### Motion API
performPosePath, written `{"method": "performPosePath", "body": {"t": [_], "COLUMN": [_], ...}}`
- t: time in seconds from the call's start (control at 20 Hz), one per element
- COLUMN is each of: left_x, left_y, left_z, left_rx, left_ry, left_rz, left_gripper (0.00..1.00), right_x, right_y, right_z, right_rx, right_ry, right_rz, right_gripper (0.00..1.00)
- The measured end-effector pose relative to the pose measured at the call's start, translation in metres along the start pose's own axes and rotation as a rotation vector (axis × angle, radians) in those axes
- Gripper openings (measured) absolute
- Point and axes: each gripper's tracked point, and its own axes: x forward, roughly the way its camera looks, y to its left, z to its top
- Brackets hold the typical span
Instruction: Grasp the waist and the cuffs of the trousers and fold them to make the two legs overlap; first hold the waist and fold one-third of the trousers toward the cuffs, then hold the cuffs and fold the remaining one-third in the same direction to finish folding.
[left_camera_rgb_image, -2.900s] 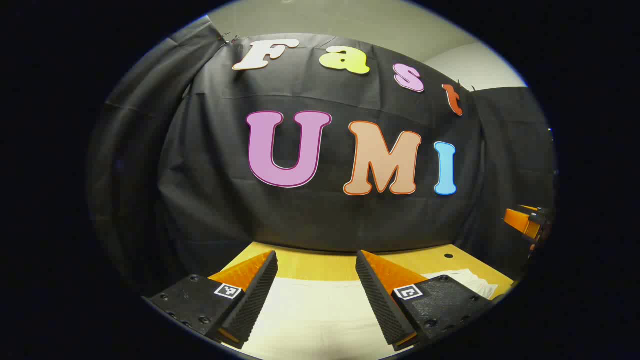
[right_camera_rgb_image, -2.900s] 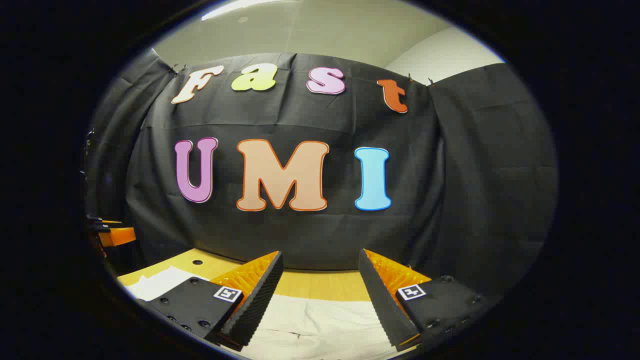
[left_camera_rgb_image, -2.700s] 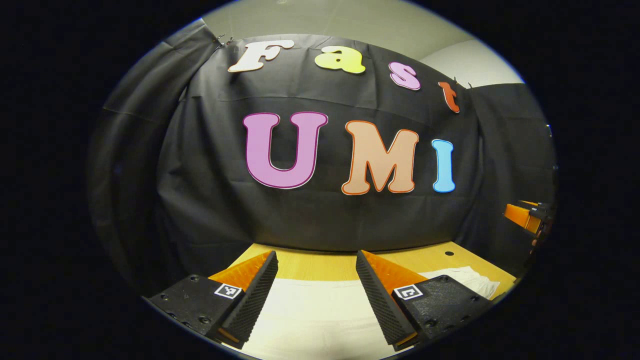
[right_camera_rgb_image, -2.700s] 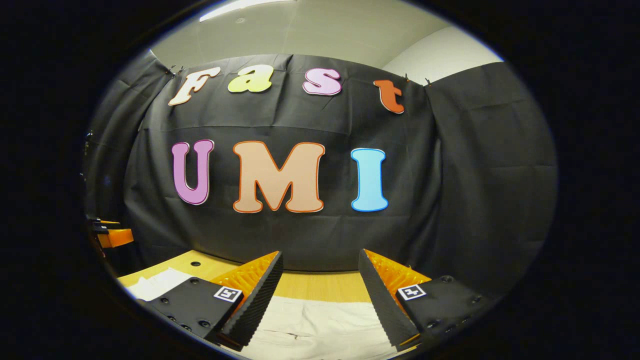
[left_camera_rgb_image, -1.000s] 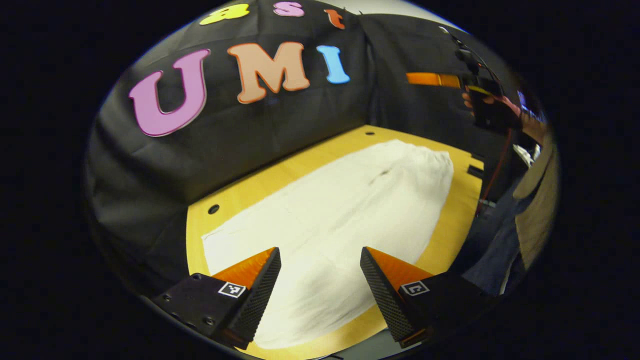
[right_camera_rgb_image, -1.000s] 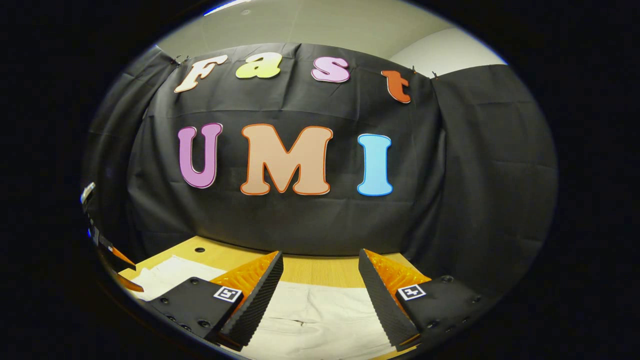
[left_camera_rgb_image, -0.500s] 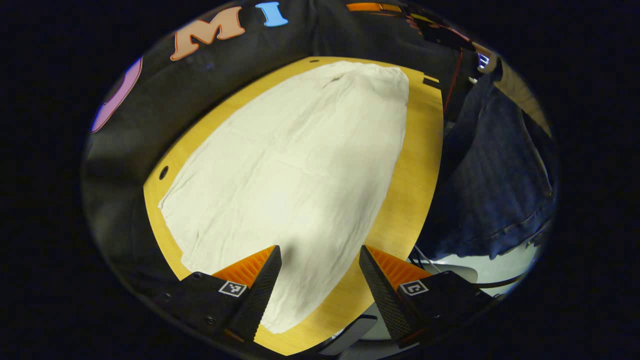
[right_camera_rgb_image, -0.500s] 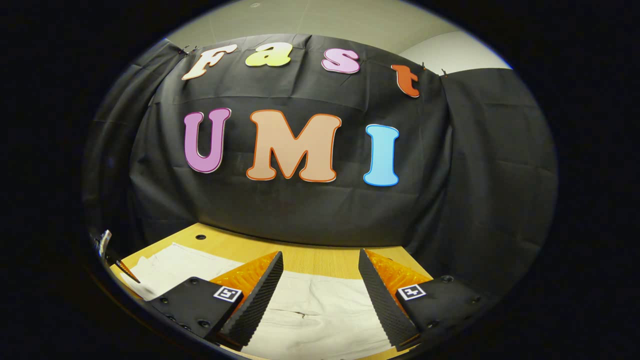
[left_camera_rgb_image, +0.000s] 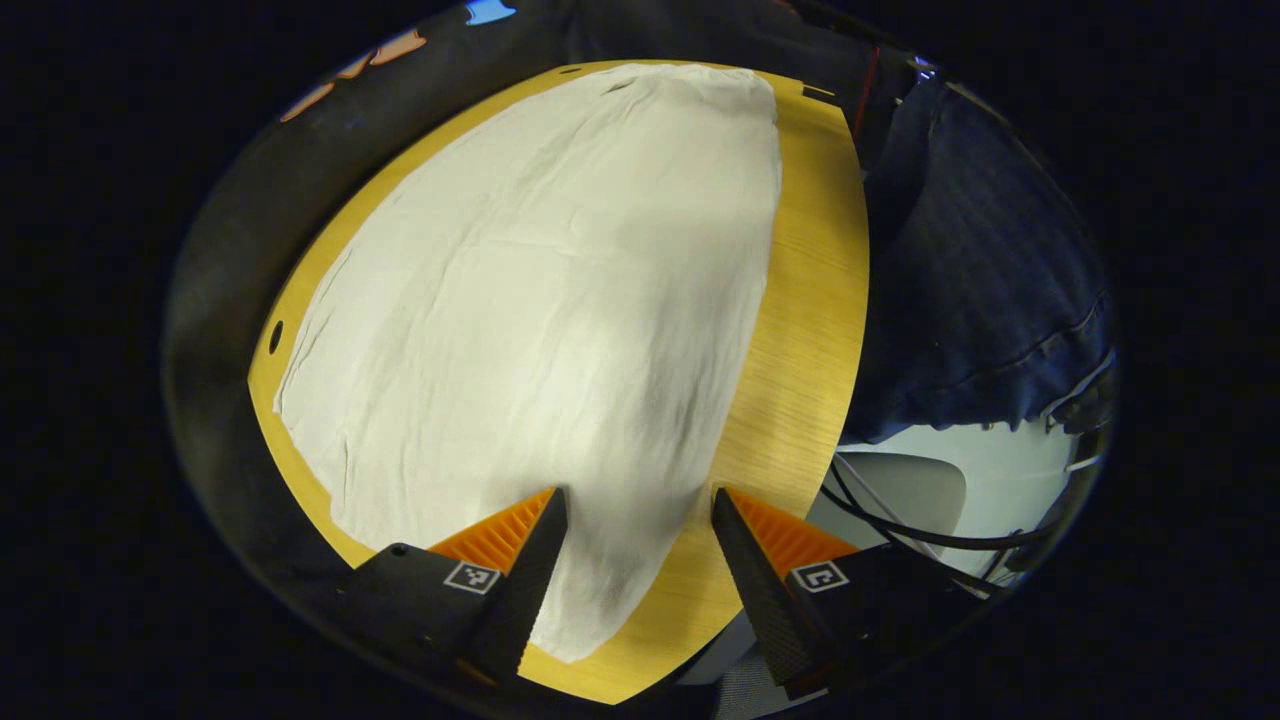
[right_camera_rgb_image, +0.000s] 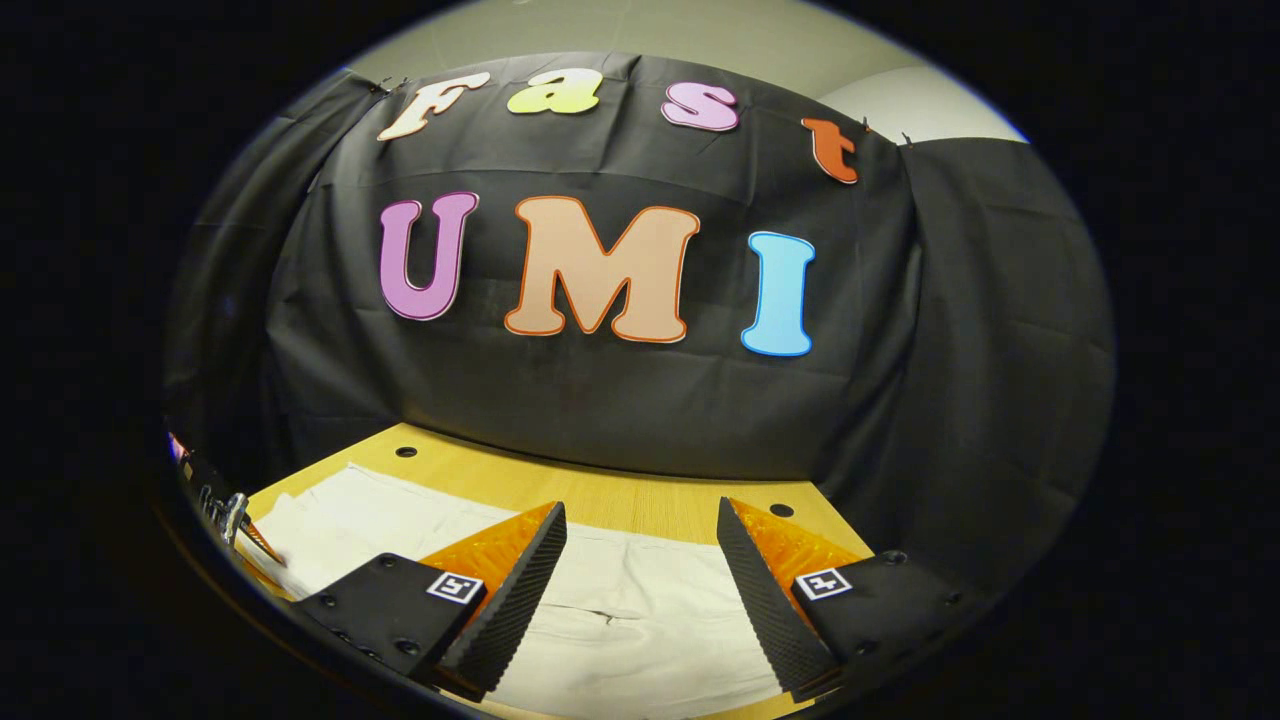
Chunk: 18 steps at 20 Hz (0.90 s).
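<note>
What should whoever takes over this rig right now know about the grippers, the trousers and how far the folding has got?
Left gripper: open, above the trousers near one end, holding nothing.
Right gripper: open, above the trousers' other part, holding nothing.
Trousers lie spread flat on the wooden table.
Done: no fold visible.
Left: grasp waist and cuffs, overlap the legs, then both one-third folds.

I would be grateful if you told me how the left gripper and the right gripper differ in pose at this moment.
The left gripper tilts steeply down over one end of the white cloth trousers; the right gripper points nearly level at the booth wall, low over the trousers' other end. The left one straddles the trousers' near edge beside bare yellow wooden table; the right one sits over cloth. Both are open, holding nothing.
</note>
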Motion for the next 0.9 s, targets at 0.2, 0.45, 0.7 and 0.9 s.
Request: {"method": "performPosePath", "body": {"t": [0.2,0.45,0.7,0.9], "left_x": [0.004,0.006,0.006,0.008], "left_y": [-0.005,-0.004,0.002,0.012], "left_z": [0.0,-0.001,-0.003,-0.001], "left_rx": [0.019,0.05,0.057,0.041], "left_ry": [0.035,0.085,0.144,0.171], "left_rz": [-0.061,-0.086,-0.085,-0.073], "left_gripper": [0.85,0.81,0.66,0.42], "right_x": [0.002,0.004,0.005,0.007], "right_y": [0.001,-0.003,-0.008,-0.018], "right_z": [-0.004,-0.013,-0.037,-0.064], "right_rx": [-0.013,-0.027,-0.07,-0.153], "right_ry": [0.011,0.027,0.082,0.147], "right_rz": [0.015,0.037,0.104,0.168], "right_gripper": [0.97,0.97,0.98,0.98]}}
